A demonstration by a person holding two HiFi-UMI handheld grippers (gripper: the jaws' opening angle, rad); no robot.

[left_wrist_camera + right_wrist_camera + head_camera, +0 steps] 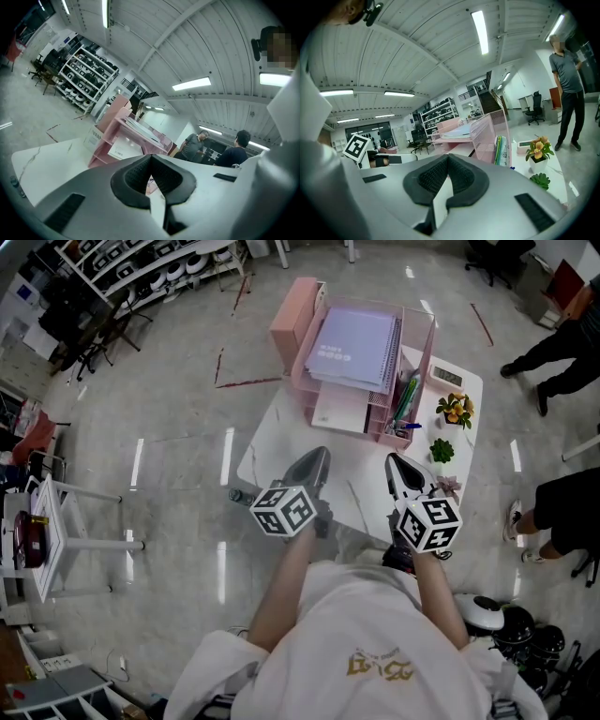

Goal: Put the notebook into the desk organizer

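A lavender spiral notebook (354, 348) lies flat in the top tray of the pink wire desk organizer (427, 343) at the far side of the white table (281, 442). My left gripper (314, 460) hovers over the table's near edge, shut and empty. Beside it to the right, my right gripper (394, 463) is also shut with nothing in it. In the left gripper view the organizer (123, 136) stands ahead of the closed left gripper (151, 159). The right gripper view shows the notebook (457, 132) on the organizer (487, 131) beyond the closed right gripper (447, 159).
Pens (405, 404) stand in the organizer's right compartment and a white sheet (342, 409) lies in a lower tray. A flower pot (455, 409), a small green plant (442, 450) and a small white device (447, 376) sit on the table's right side. People (562, 343) stand to the right.
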